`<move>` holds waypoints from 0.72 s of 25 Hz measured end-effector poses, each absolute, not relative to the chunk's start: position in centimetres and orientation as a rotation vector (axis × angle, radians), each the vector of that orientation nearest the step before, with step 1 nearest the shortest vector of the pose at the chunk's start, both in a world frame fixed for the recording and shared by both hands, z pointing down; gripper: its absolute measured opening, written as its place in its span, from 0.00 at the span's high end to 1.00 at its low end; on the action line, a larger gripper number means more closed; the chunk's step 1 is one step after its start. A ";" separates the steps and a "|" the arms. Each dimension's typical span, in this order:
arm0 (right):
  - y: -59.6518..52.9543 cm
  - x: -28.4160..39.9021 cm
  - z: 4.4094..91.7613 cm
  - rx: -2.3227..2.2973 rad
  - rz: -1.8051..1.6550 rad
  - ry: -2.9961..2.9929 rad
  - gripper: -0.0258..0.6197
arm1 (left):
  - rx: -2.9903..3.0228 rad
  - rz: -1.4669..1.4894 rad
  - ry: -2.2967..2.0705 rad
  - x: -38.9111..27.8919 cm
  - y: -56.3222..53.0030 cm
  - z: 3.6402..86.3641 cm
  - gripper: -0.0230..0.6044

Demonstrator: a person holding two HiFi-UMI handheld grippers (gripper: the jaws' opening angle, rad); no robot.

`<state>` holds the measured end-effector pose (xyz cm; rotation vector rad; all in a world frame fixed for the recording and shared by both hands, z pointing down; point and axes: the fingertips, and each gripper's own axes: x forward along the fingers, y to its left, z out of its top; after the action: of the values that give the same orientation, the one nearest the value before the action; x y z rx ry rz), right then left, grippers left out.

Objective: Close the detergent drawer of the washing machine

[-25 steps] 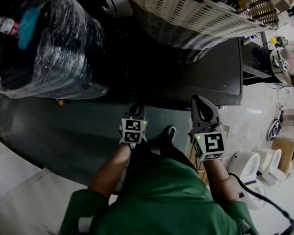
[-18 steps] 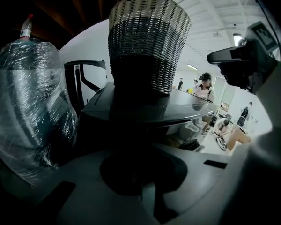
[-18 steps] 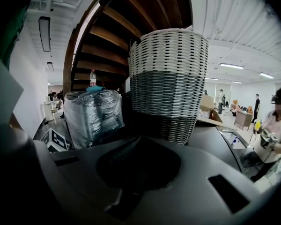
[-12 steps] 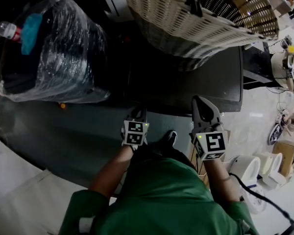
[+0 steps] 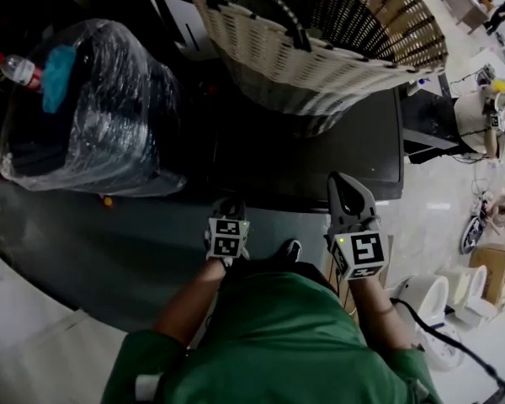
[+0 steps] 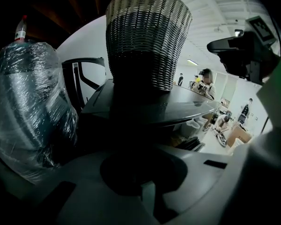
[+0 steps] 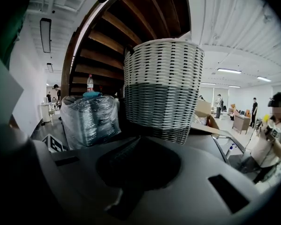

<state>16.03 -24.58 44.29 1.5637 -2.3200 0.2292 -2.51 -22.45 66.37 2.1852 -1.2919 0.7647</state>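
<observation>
Dark washing machine top [image 5: 320, 154], under a wicker basket [image 5: 320, 49], lies just ahead of left gripper [image 5: 229, 204] and right gripper [image 5: 342, 179], both closed and empty; detergent drawer unseen, presumably on the front face below, neither gripper evidently nearer.

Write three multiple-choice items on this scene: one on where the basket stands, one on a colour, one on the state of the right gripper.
1. Where does the basket stand?
A. on the floor
B. on the dark machine top
C. on the wrapped bundle

2. What colour is the person's shirt?
A. green
B. red
C. white

3. The fingers of the right gripper are:
A. shut on a bottle
B. wide apart
C. shut, with nothing between them

Answers:
1 B: the basket's base rests on the flat dark top.
2 A: the shirt shows green in the head view.
3 C: the right gripper view shows the fingers together and empty.
</observation>
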 end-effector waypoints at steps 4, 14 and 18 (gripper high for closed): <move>-23.7 17.3 44.1 1.593 0.245 -2.289 0.93 | 2.178 0.742 -1.278 -2.5 -22.8 66.5 0.93; -21.8 15.2 42.7 1.583 0.207 -2.357 0.93 | 2.301 0.717 -1.348 -3.1 -22.7 62.2 0.93; -21.3 14.1 41.5 1.575 0.194 -2.401 0.93 | 2.359 0.531 -1.482 -5.1 -23.2 55.9 0.93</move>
<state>14.06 -21.28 41.51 1.5748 -2.4007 0.1938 -5.08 -23.21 55.92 2.3589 -1.4817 0.5308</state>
